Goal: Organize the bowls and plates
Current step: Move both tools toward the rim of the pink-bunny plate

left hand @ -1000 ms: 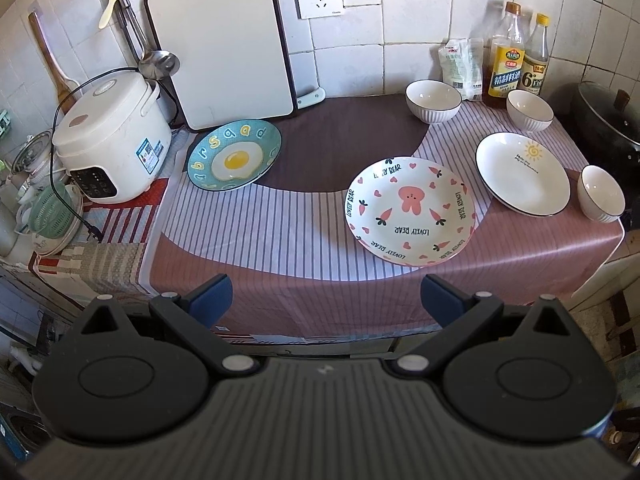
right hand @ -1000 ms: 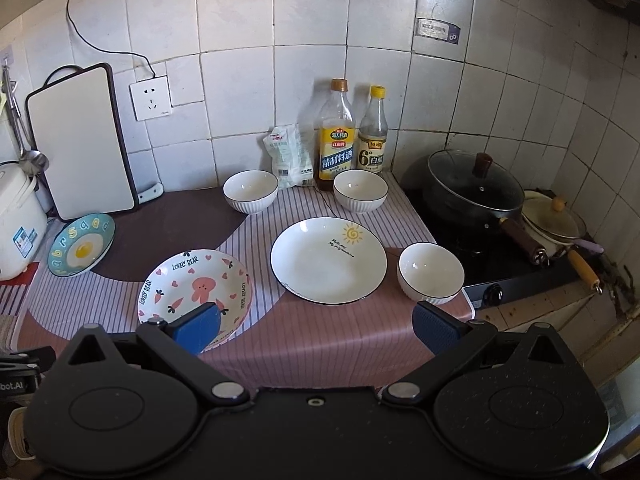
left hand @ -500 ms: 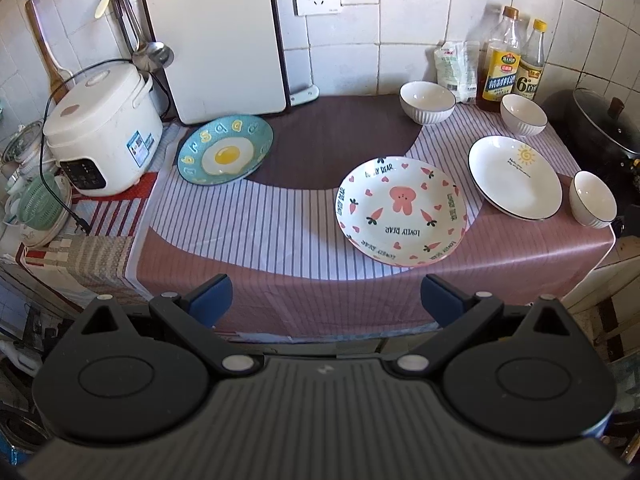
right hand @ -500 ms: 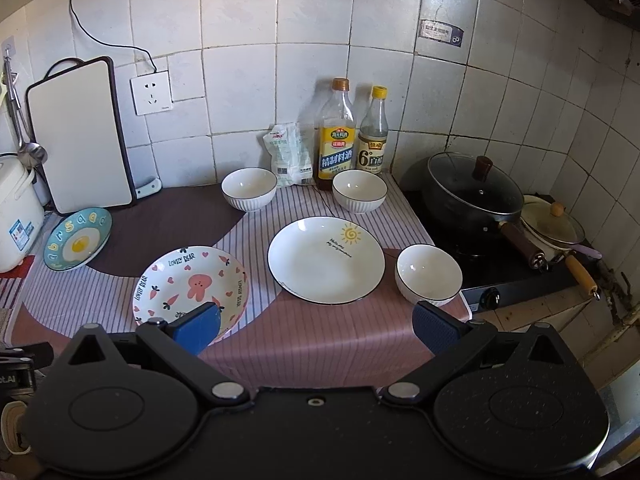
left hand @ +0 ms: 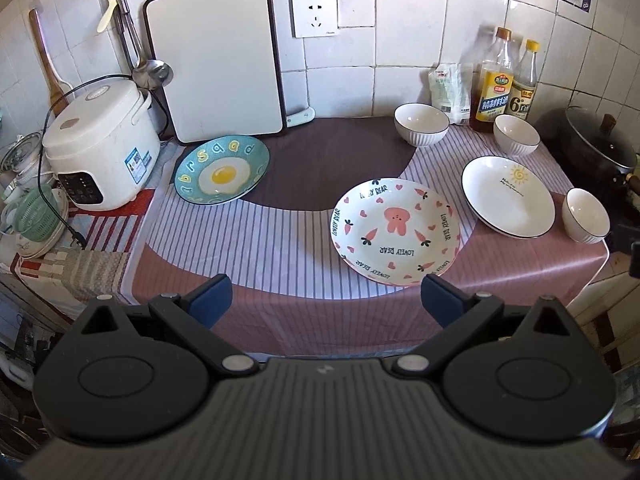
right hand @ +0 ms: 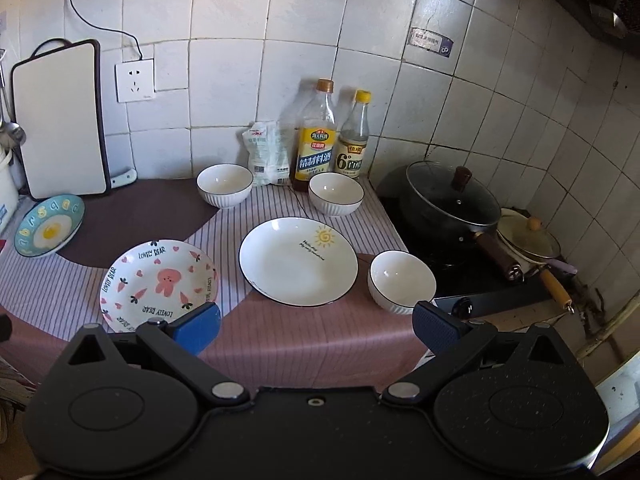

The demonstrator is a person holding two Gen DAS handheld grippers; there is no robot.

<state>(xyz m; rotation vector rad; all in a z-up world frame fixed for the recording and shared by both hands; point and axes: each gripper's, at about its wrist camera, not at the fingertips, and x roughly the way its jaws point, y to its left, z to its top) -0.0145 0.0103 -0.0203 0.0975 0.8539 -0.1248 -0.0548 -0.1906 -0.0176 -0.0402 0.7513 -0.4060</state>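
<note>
Both grippers hang over the near edge of the worktop [left hand: 280, 240] with nothing between their blue pads. The left gripper [left hand: 326, 298] has its jaws spread wide, low in its frame, just short of the pink bunny plate [left hand: 394, 230] that sits centre right. The right gripper [right hand: 316, 326] is likewise wide apart, its left pad overlapping the bunny plate's [right hand: 160, 284] near rim in the picture, though I cannot tell whether it touches.

In the left wrist view, the blue egg plate [left hand: 222, 170] lies at the centre left, beside the rice cooker [left hand: 100, 144] and below the white cutting board [left hand: 216, 60]. The white sun plate [left hand: 508, 196] sits at the right, with one white bowl [left hand: 586, 220] just beside it at the far right edge. Two more bowls stand toward the tiled wall: one [left hand: 421, 123] near the upper centre, another [left hand: 516, 134] before the two bottles [left hand: 506, 84]. A lidded black pan [right hand: 452, 200] sits at the right of the right wrist view.
</note>
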